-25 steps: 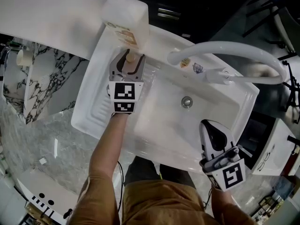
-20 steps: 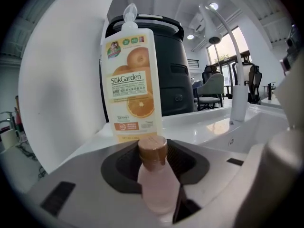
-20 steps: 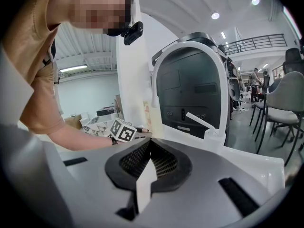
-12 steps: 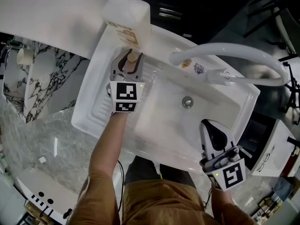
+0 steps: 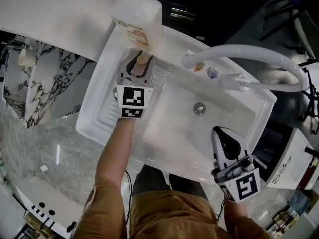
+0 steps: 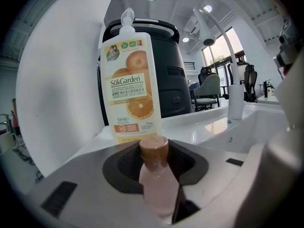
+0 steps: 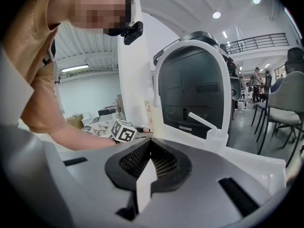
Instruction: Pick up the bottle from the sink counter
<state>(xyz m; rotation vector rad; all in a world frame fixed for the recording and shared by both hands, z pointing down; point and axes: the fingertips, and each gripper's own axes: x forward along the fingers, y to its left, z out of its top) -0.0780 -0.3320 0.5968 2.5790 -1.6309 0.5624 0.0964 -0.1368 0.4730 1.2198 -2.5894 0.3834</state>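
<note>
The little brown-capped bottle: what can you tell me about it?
The small bottle is pale pink, seemingly plastic, with a round brown cap. It stands upright on the white sink's ribbed ledge, just before a tall orange-labelled bottle. The left gripper has just been closing its jaws; the bottle sits between them, pads against its sides.

Head view above sink (image 5: 174, 133); gripper views low, close

The left arm (image 5: 115, 158) reaches toward 12 o'clock. The left gripper (image 5: 141, 61) has just been closing its jaws, which clamp the bottle (image 6: 155, 175). The right gripper (image 5: 223, 133) sits at 4 o'clock, jaws together and empty, pointing to 11.
</note>
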